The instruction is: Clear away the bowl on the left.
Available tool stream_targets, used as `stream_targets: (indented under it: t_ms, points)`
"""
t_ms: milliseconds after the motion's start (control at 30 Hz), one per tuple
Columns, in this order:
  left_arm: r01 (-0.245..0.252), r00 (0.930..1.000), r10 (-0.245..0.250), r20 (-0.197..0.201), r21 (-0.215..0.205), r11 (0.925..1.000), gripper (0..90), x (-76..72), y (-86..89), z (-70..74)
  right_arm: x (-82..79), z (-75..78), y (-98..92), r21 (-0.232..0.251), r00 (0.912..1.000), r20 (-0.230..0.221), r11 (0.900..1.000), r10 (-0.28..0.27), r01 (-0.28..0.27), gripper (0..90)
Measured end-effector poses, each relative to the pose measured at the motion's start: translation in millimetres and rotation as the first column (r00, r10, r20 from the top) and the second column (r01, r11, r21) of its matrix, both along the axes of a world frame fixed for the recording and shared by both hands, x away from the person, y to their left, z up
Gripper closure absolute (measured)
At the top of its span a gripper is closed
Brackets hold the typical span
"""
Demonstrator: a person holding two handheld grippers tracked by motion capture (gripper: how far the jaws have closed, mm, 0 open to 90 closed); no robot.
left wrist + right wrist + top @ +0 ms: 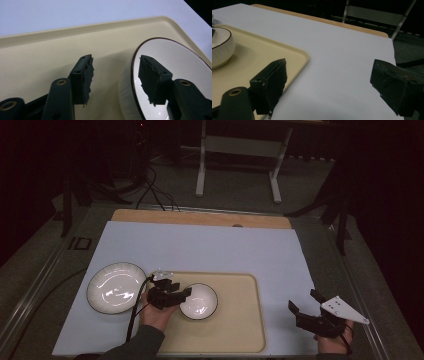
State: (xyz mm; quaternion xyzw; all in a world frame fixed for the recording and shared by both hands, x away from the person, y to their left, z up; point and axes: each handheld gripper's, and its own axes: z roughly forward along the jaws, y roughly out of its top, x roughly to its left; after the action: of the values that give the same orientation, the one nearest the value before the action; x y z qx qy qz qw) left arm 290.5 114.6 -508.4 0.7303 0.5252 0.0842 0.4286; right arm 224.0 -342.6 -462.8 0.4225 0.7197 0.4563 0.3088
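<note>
Two grippers are working over a white sheet [210, 245] on the table: the left gripper [181, 292] is hovering at the near-left rim of a bowl [199, 301] sitting on a beige tray [240, 320], its jaws parted with one outside the wall and one over the inside, gripping nothing. The right gripper [303, 303] is resting wide open and empty over the sheet, just beyond the tray's right edge. A plate [116, 287] is lying on the sheet, left of the tray.
</note>
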Motion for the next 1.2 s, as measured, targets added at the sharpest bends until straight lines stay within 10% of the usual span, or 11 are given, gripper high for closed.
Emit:
stream_targets:
  t_ms: [533,1200]
  points:
    - [-0.054,0.9931,0.051,0.106,0.025,0.9983,37.5,-9.0,22.0,27.0,-0.8,0.5,-0.5,0.003,1.0000,0.005,1.000,0.000,0.000,13.6]
    - [-0.177,0.9475,0.161,0.277,0.035,0.9836,33.7,-25.5,101.7,60.5,-1.2,0.8,-1.0,0.005,1.0000,0.008,1.000,0.000,0.000,13.6]
